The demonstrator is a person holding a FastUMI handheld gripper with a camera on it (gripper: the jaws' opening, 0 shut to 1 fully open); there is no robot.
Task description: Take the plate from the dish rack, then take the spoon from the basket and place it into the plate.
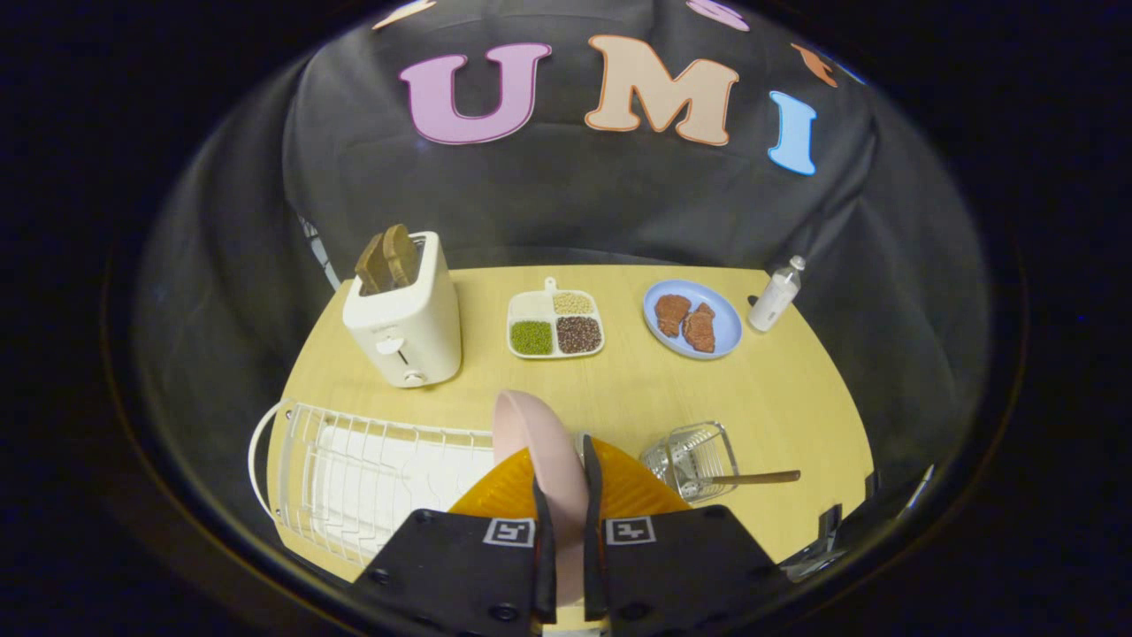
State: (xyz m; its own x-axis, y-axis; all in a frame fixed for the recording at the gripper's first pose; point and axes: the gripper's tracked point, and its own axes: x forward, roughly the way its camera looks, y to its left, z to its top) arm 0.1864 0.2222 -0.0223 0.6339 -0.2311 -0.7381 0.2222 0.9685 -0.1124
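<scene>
Tongs (566, 495) clamped on pink plate (541, 451) (lower rim hidden), orange plate (637, 491) behind, dish rack (354, 469) cut off

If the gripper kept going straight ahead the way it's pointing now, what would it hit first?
Nothing nearby, probably. The gripper is shut on the upright pink round plate; beyond lies bare wooden table, then the white divided tray of beans. Depth is unclear.
</scene>
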